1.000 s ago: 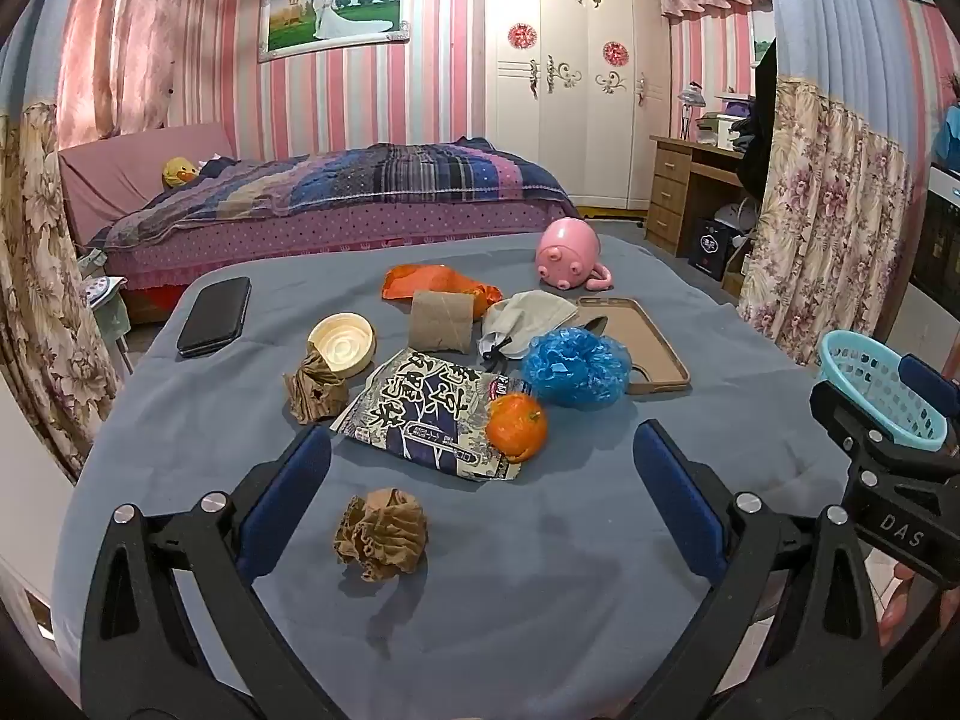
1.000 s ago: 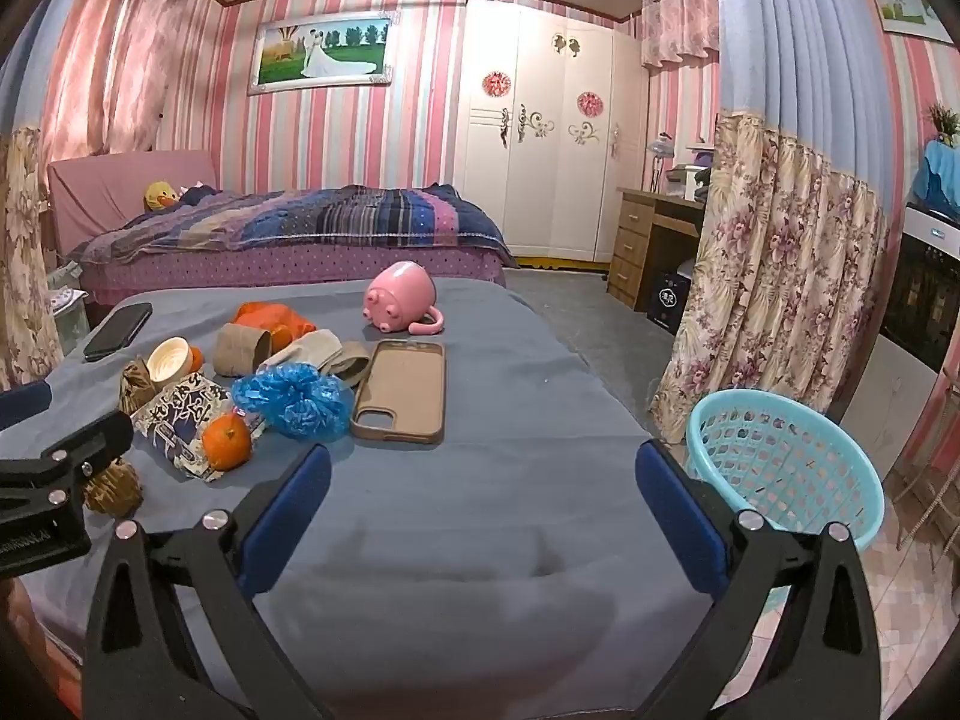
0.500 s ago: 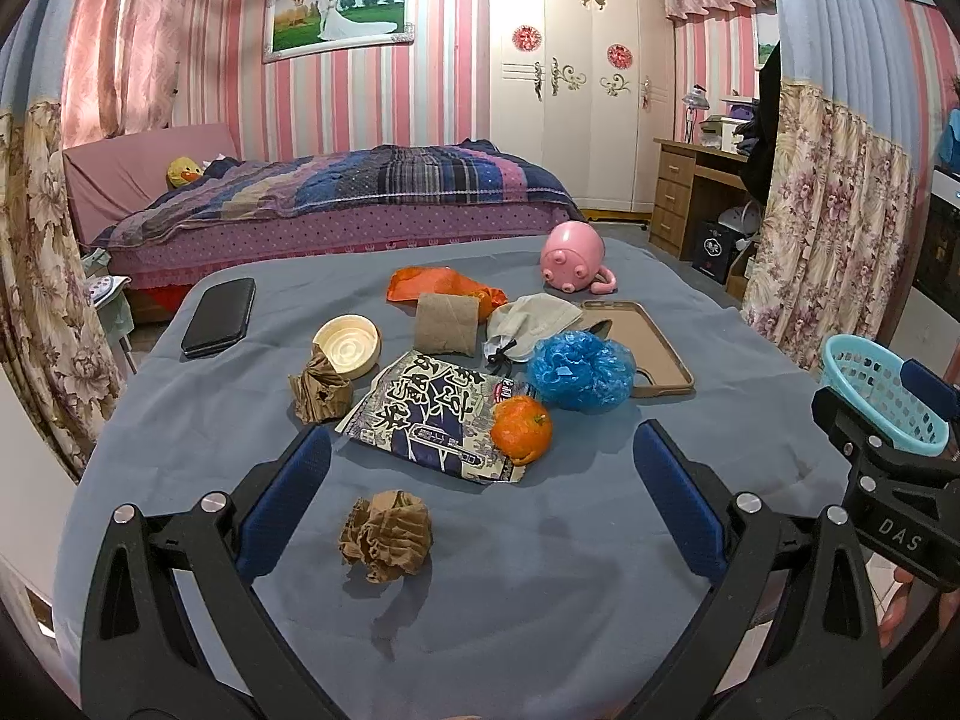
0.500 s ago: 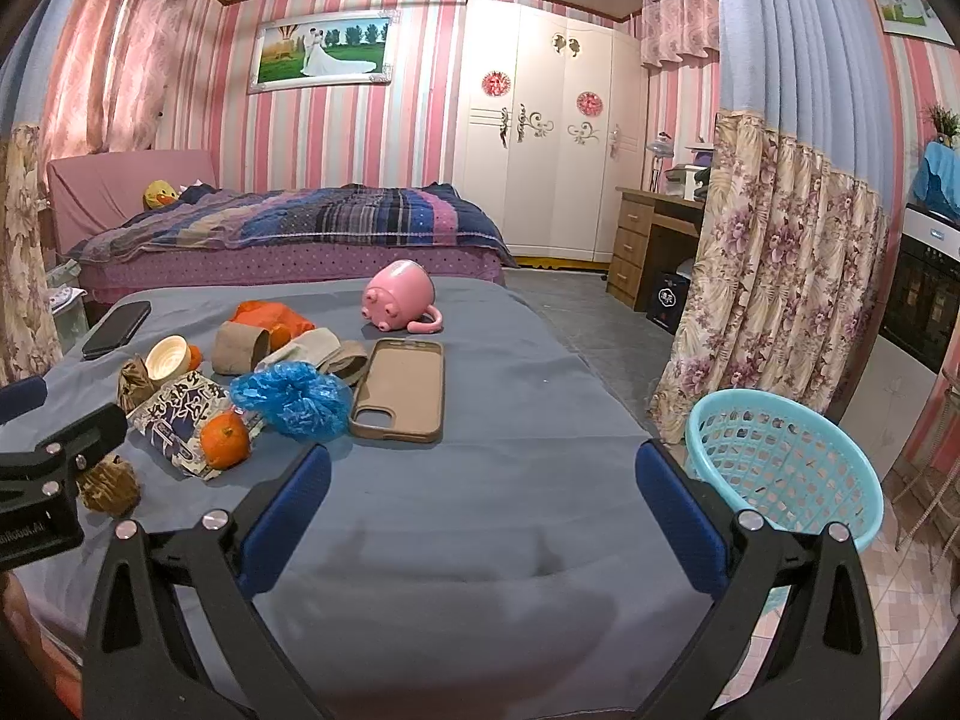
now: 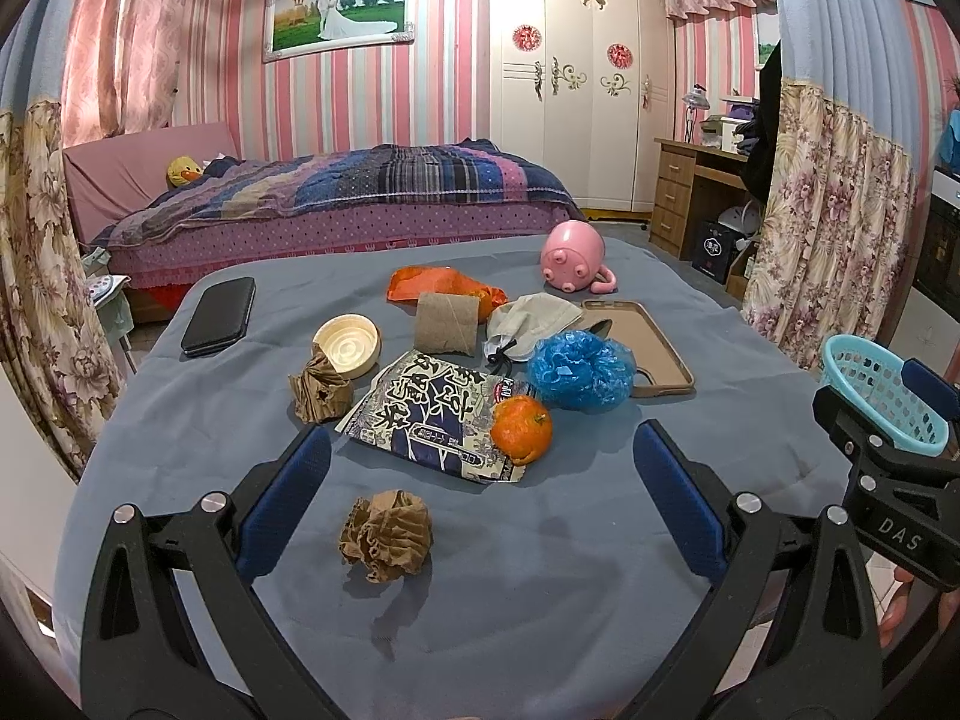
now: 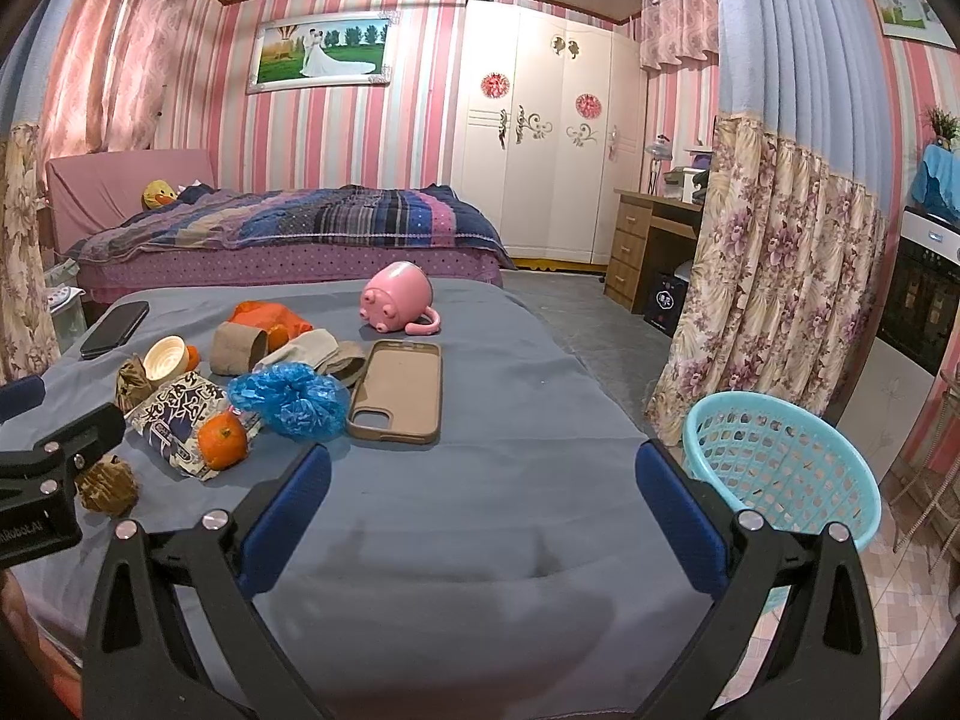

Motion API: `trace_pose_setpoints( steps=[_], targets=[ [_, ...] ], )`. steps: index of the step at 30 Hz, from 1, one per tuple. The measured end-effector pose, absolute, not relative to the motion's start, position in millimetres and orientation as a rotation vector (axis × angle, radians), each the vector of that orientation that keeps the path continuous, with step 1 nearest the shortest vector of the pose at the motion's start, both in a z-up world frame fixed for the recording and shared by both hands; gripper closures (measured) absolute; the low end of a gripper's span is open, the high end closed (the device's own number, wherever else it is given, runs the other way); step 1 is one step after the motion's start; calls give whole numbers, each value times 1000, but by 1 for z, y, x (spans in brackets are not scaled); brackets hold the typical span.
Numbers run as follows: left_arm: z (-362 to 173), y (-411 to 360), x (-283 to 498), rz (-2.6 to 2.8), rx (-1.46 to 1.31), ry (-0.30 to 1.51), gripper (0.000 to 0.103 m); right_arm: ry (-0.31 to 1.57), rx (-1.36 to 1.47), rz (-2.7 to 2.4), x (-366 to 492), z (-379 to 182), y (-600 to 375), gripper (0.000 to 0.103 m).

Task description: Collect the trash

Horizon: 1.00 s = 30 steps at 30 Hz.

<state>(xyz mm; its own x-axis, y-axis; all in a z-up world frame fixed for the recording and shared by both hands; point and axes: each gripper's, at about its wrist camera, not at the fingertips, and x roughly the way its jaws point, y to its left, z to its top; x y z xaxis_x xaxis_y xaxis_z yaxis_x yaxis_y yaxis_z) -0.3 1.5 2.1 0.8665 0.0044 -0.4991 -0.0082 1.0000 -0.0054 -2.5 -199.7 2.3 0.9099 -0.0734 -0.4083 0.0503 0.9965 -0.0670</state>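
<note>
A crumpled brown paper ball (image 5: 387,536) lies on the grey-blue table between my open left gripper's fingers (image 5: 480,504), nearer the left one. Behind it lie a printed snack wrapper (image 5: 432,411), an orange peel (image 5: 521,429), a blue plastic wad (image 5: 581,369), a second brown paper wad (image 5: 318,391), a cardboard roll (image 5: 447,324) and an orange bag (image 5: 441,285). My right gripper (image 6: 483,516) is open and empty over bare table. A turquoise basket (image 6: 780,468) stands off the table's right edge.
A pink pig mug (image 5: 573,255), a tan phone case (image 5: 639,345), a black phone (image 5: 219,315), a cream lid (image 5: 347,345) and a grey cloth (image 5: 531,318) also lie on the table (image 6: 480,570). A bed stands behind it; a floral curtain hangs on the right.
The left gripper has risen and drawn back slightly, so the objects sit a little higher in its view. The right gripper has barely moved. Both stay open.
</note>
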Motion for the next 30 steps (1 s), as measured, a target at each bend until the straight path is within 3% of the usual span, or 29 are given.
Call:
trace_pose_setpoints(
  steps=[30],
  targets=[
    [3,0,-1,-2,-7,517,5,426,-56,-75,-2,4,-213,4]
  ],
)
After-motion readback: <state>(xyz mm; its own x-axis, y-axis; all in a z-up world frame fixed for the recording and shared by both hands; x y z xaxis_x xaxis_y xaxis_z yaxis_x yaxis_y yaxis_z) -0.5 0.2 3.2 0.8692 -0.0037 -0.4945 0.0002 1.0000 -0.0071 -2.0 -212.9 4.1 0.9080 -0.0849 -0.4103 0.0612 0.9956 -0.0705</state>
